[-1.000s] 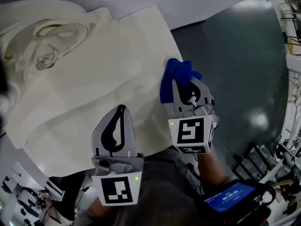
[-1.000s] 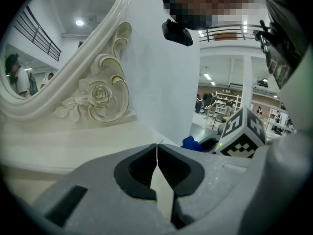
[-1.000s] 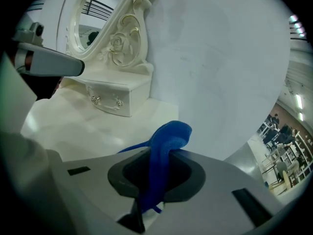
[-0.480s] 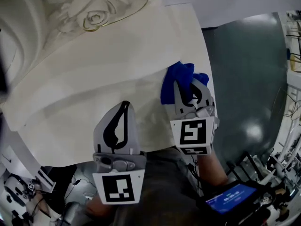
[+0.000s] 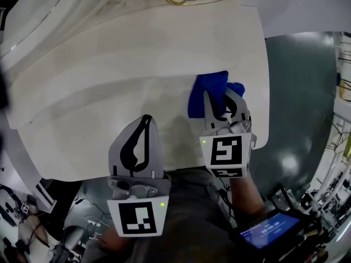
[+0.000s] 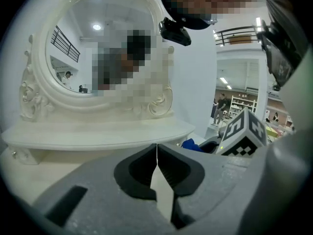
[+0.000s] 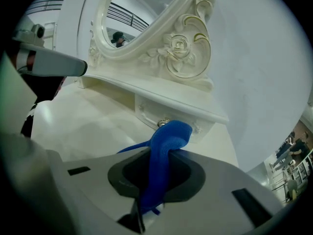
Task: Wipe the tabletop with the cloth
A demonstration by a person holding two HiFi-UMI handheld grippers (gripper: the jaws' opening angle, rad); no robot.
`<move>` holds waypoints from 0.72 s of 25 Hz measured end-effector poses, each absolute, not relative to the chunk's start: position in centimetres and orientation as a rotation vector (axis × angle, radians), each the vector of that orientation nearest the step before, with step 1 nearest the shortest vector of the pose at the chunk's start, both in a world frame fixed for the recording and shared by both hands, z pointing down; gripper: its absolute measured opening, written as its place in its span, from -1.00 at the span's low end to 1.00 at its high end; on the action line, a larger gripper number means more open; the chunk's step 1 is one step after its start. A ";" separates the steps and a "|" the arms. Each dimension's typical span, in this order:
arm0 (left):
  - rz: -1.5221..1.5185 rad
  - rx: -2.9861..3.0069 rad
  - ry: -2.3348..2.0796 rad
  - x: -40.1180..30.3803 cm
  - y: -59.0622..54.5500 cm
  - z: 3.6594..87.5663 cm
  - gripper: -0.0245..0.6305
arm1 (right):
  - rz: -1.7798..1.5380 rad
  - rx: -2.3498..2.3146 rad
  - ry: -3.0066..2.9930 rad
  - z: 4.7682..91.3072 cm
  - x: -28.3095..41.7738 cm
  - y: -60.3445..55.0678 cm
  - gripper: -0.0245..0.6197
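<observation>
A cream-white dressing-table tabletop [image 5: 109, 119] fills most of the head view. An oval mirror in a carved white frame with gilt scrolls [image 7: 181, 48] stands at its back, and a dark glossy floor shows past its right edge.

The bright blue cloth [image 5: 205, 89] is over the right part of the tabletop, near that edge. It is bunched and pinched in the right gripper [image 5: 221, 100], whose jaws are nearly together on a fold, with the rest spilling out ahead of the tips. None of the views shows for certain whether the cloth presses on the surface.

The left gripper [image 5: 144, 119] hovers over the front of the tabletop. Its jaws are closed tip to tip with nothing between them.

The cloth looks soft, light and limp. It would likely drag flat and follow the surface easily, but it could slide out of a shallow pinch. A hold on the thick bunched fold, with a loose pad trailing below, seems best.

No brand or label shows on the cloth or the table. The gripper cubes carry only black-and-white square markers. A small device with a lit blue screen [image 5: 269, 229] shows text too small to read.
</observation>
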State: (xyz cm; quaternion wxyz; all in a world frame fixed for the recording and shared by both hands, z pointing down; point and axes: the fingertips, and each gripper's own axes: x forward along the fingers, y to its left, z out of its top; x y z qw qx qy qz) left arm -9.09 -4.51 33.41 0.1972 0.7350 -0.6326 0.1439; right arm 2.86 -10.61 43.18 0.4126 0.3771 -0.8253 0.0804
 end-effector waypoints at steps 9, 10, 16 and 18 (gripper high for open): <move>0.367 1.954 -1.865 -15.3 -0.8 33.6 -0.87 | 0.158 0.847 -2.117 43.4 -4.0 -8.3 -0.75; 0.364 1.943 -1.875 -16.0 -0.4 33.6 -0.87 | 0.153 0.835 -2.123 43.4 -4.9 -8.0 -0.75; 0.336 1.860 -1.952 -20.8 2.8 32.7 -0.87 | 0.113 0.743 -2.160 42.7 -10.5 -5.7 -0.75; 0.327 1.833 -1.977 -22.3 3.9 32.5 -0.87 | 0.098 0.716 -2.171 42.5 -12.3 -4.9 -0.75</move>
